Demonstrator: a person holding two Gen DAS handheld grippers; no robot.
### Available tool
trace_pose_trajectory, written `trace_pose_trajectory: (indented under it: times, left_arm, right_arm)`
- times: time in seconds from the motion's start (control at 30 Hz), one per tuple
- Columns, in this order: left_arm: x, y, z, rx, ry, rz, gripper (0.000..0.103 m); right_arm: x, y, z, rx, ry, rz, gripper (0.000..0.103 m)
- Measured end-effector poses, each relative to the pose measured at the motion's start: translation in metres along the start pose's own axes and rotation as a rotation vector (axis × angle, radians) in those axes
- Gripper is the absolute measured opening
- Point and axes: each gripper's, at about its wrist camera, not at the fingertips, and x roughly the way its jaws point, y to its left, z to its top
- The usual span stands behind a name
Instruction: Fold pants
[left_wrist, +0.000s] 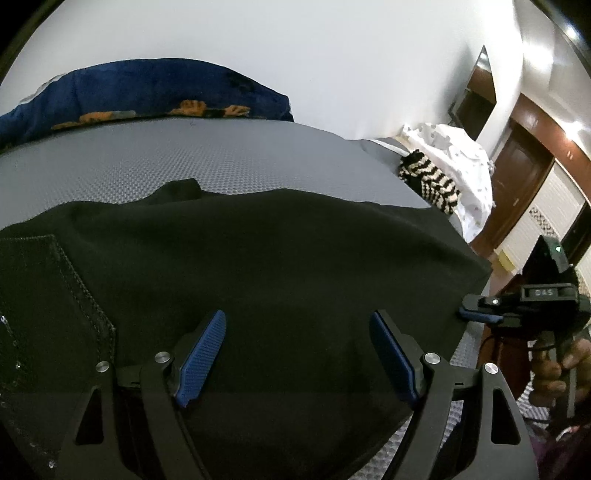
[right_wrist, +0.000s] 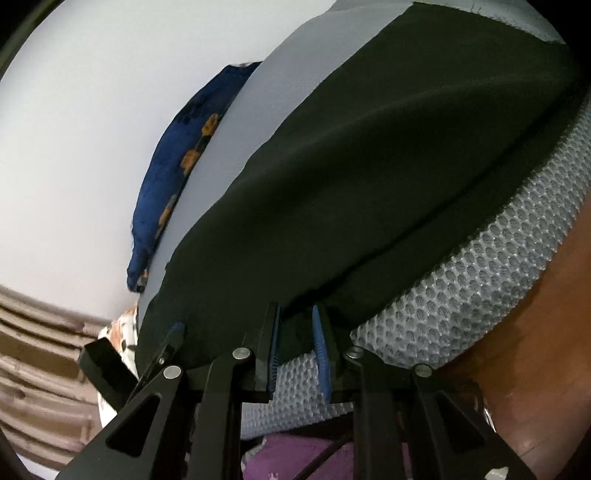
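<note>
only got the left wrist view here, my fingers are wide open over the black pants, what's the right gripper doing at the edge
Observer: The right gripper sits at the pants hem, fingers narrowly apart with the cloth edge between them, not yet clamped.
Operator: is there mattress under that edge or is it hanging off
Observer: Grey mesh mattress shows beyond the hem, so the edge lies on it near the side.
Operator: anything below the bed on that side
Observer: Purple cloth shows below the mattress edge, behind the gripper.
</note>
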Motion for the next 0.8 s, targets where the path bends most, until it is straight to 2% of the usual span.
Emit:
trace_pose_trajectory:
  times: [0.13, 0.23, 0.33, 0.47, 0.67, 0.73, 0.8]
  left_arm:
    - [0.0, 0.0, 0.0, -0.001, -0.001, -0.001, 0.08]
    - [0.0, 0.001, -0.001, -0.005, -0.003, -0.009, 0.081]
    - [0.0, 0.002, -0.001, -0.008, -0.003, -0.012, 0.081]
    - [-0.004, -0.002, 0.0, 0.006, 0.008, 0.017, 0.081]
    - [-0.028, -0.009, 0.0, 0.045, -0.036, 0.049, 0.081]
    - [-0.026, -0.005, -0.003, 0.053, -0.02, 0.07, 0.083]
    - [-0.021, 0.001, -0.006, 0.042, 0.016, 0.089, 0.083]
  right_arm:
    - [0.003, 0.0, -0.006, 0.074, -0.039, 0.032, 0.026]
    - [0.008, -0.003, -0.006, 0.129, -0.065, 0.052, 0.028]
    - [0.014, -0.004, -0.006, 0.15, -0.047, 0.039, 0.006]
    - [0.006, -0.003, -0.007, 0.169, -0.035, 0.077, 0.005]
    - [-0.003, -0.011, -0.011, 0.222, 0.01, 0.109, 0.005]
    - [0.005, -0.02, -0.012, 0.239, 0.031, 0.088, 0.005]
    - [0.009, -0.031, -0.014, 0.306, 0.043, 0.12, 0.001]
